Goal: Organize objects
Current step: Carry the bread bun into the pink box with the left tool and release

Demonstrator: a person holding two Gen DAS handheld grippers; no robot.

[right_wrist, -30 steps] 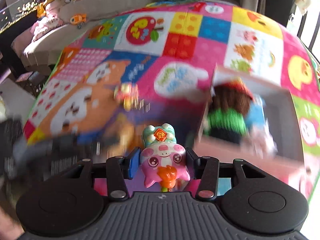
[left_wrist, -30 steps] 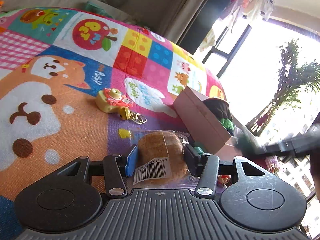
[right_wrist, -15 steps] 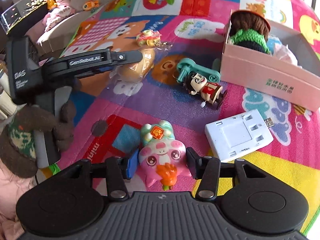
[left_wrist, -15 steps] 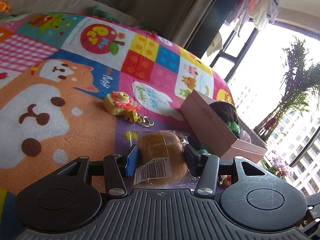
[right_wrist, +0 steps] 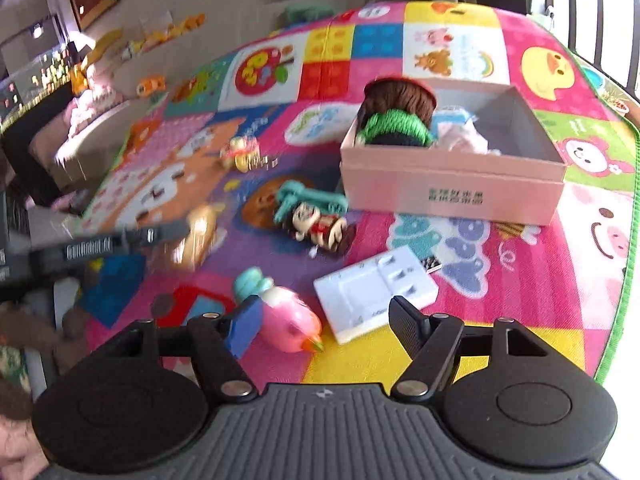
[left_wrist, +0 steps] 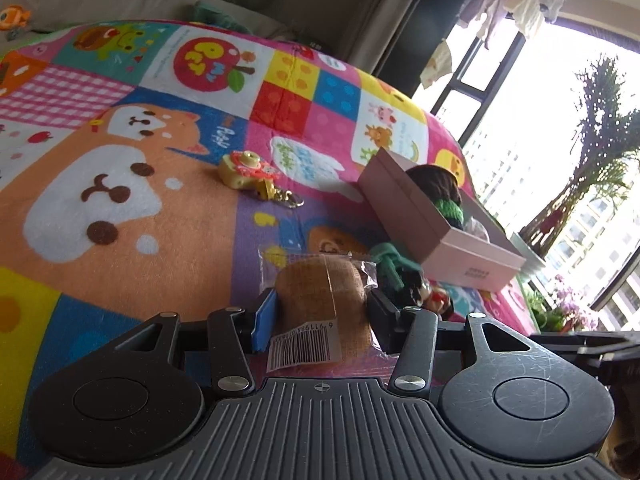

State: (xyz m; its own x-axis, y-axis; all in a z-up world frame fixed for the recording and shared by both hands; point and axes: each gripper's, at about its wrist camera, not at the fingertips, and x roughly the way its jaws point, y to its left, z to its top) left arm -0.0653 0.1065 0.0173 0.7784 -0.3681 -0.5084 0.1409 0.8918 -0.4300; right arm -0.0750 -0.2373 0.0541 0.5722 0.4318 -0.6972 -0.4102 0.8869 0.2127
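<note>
Pink box (right_wrist: 452, 196) near mat's green edge (right_wrist: 630, 264)

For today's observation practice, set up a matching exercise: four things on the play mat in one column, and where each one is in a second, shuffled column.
Things:
1. wrapped bread
2. pink pig toy
3. brown and green knitted doll
4. yellow camera keychain

Places:
A. inside the pink box
B. on the mat beside the blue pad, jaws of the right hand-held gripper opening
C. clamped in the left hand-held gripper
D. alone on the mat, near the dog picture

Pairs: 1-C, 2-B, 3-A, 4-D
</note>
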